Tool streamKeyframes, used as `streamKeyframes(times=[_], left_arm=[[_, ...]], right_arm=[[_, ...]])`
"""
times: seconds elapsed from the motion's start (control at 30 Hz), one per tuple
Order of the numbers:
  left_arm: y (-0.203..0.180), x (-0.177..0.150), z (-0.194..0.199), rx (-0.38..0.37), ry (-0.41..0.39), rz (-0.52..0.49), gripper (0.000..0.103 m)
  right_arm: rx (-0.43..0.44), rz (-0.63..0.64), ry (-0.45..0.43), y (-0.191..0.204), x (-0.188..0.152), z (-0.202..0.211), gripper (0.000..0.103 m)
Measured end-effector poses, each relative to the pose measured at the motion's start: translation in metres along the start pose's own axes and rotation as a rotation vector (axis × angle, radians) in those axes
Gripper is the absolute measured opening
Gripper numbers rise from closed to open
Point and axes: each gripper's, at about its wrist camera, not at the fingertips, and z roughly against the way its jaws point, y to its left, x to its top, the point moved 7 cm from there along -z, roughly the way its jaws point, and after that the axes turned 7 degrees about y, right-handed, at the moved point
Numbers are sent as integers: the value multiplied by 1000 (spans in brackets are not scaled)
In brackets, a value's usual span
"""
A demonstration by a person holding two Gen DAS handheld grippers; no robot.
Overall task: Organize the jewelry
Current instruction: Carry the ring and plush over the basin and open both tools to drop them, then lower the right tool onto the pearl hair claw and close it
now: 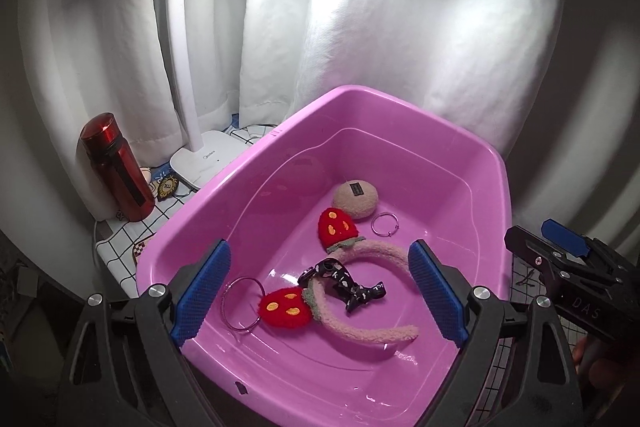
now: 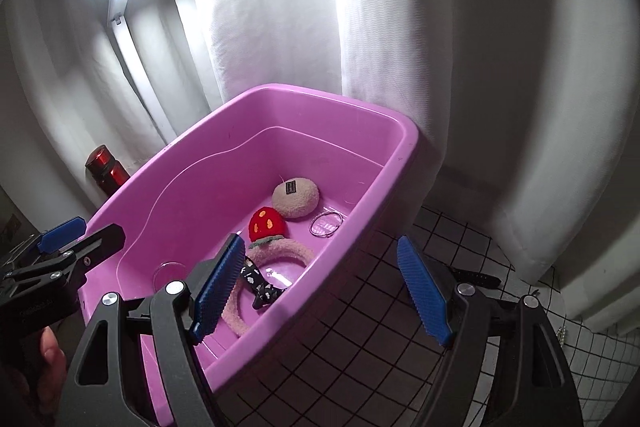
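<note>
A pink plastic tub (image 1: pixel 248 163) holds the jewelry: a fuzzy pink headband (image 1: pixel 372 331) with two red strawberry plushes (image 1: pixel 285 308), a beige plush puff (image 1: pixel 355 199), a black patterned bow (image 1: pixel 352 287) and two metal rings (image 1: pixel 241 303) (image 1: pixel 385 224). My left gripper (image 1: pixel 318 291) is open and empty above the tub's near side. My right gripper (image 2: pixel 320 291) is open and empty over the tub's right rim (image 2: pixel 400 163); it also shows at the right of the left wrist view (image 1: pixel 560 251). The headband (image 2: pixel 280 251), the puff (image 2: pixel 296 202) and a ring (image 2: pixel 326 223) show in the right wrist view.
A red bottle (image 1: pixel 116 167) and a white desk lamp's base (image 1: pixel 208 159) stand left of the tub, with small trinkets (image 1: pixel 168 187) between them. White curtains hang behind. A white gridded cloth (image 2: pixel 400 307) covers the table; a small dark item (image 2: pixel 480 279) lies on it at right.
</note>
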Motion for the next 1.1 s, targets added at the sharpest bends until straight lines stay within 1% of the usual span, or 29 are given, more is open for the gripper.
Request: streamKeyframes(times=[0.13,0.27,0.47,0.6,0.67,0.8,0.9,1.0,1.1], left_arm=[[-40,-5,11,-69,-14,-63,89],[-89,-16,17,-149,-14,-138,89],[-177,-43,16,-270,19,-273,89],[-232,-67,4,-335,54,-361,89],[-255,-78,-8,-358,70,-397,89],[-288,-96,-42,-397,112,-475,89],[-313,-106,-71,-401,125,-548,89],[-333,-115,-100,-414,137,-603,89],[-347,-124,-129,-445,183,-631,89]], right_arm=[[-44,-59,-21,-35,-31,28,75],[-112,-154,-26,-84,-68,55,75],[-230,-298,-25,-154,-126,87,75],[-275,-370,-20,-189,-157,93,75],[-298,-402,-8,-207,-172,90,75],[-321,-458,38,-232,-197,66,75],[-329,-486,50,-245,-213,47,75],[-329,-510,56,-253,-221,23,75],[-334,-533,49,-261,-225,5,75]])
